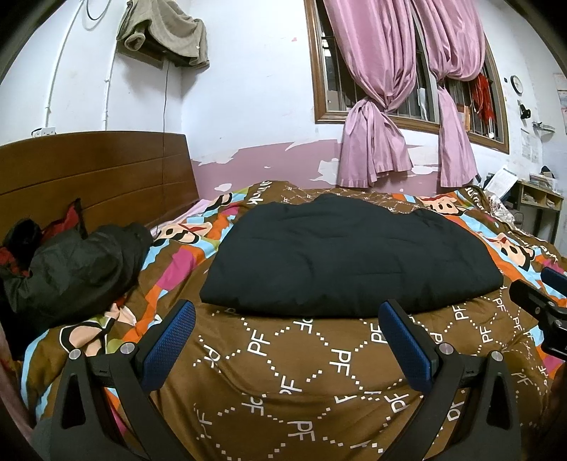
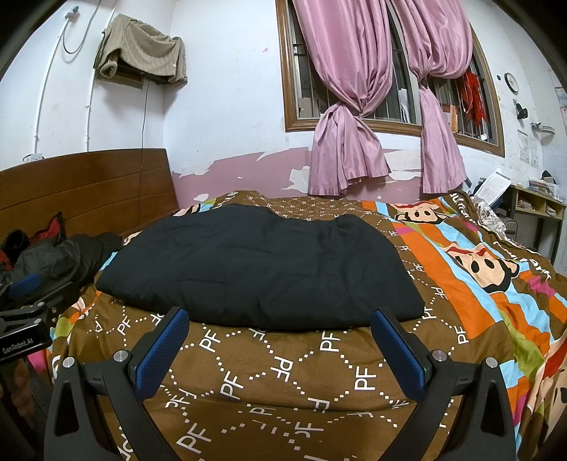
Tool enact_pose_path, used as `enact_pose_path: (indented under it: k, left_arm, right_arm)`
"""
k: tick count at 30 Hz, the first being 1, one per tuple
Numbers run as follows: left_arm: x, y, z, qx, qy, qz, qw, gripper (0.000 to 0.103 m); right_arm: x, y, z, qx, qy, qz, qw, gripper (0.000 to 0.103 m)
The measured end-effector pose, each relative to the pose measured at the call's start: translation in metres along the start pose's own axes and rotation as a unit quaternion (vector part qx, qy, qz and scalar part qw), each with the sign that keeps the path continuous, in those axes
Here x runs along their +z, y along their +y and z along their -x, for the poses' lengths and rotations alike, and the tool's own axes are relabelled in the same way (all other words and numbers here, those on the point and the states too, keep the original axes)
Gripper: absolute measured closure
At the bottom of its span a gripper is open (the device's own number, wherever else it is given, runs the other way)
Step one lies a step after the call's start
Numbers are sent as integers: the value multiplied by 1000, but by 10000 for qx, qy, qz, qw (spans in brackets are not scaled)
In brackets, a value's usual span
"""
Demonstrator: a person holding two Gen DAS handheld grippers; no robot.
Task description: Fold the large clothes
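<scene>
My left tongs [image 1: 287, 340] hover above the near edge of the bed, blue pads spread wide apart, nothing between them. My right tongs [image 2: 280, 345] hover likewise, pads wide apart and empty. Each pair shows in the other's view: the right tongs at the far right edge of the left wrist view, the left tongs at the far left edge of the right wrist view. The task garment, a black padded jacket [image 1: 351, 255], lies folded into a thick, roughly rectangular bundle on the patterned quilt [image 1: 319, 372], in the middle of the bed, its near edge just beyond both pairs of pad tips; neither pair touches it. The quilt is brown with white "PF" lettering in a dotted lattice, bordered by bright stripes and cartoon faces. To the left, by the wooden headboard [image 1: 95, 170], a second dark jacket [image 1: 71, 269] lies crumpled, unfolded, with red fabric behind it. On the wall beyond, pink curtains [image 1: 375, 106] hang knotted before a barred window. A beige cloth [image 1: 166, 28] drapes over a wall fixture above the headboard.
</scene>
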State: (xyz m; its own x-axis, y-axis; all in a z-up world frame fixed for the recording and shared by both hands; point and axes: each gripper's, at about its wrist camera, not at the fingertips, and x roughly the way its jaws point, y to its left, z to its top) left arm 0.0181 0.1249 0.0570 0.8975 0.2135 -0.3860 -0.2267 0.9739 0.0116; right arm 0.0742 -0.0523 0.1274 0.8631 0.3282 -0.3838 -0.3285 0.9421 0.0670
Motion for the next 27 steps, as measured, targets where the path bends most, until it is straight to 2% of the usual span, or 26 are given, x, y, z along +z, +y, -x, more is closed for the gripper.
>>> enact_pose_path:
  k: [27]
  left_arm:
    - [-1,-2,1,1,1,-29,10000,2]
  right_arm:
    - [2,1,0,-3,15,-2,10000,0]
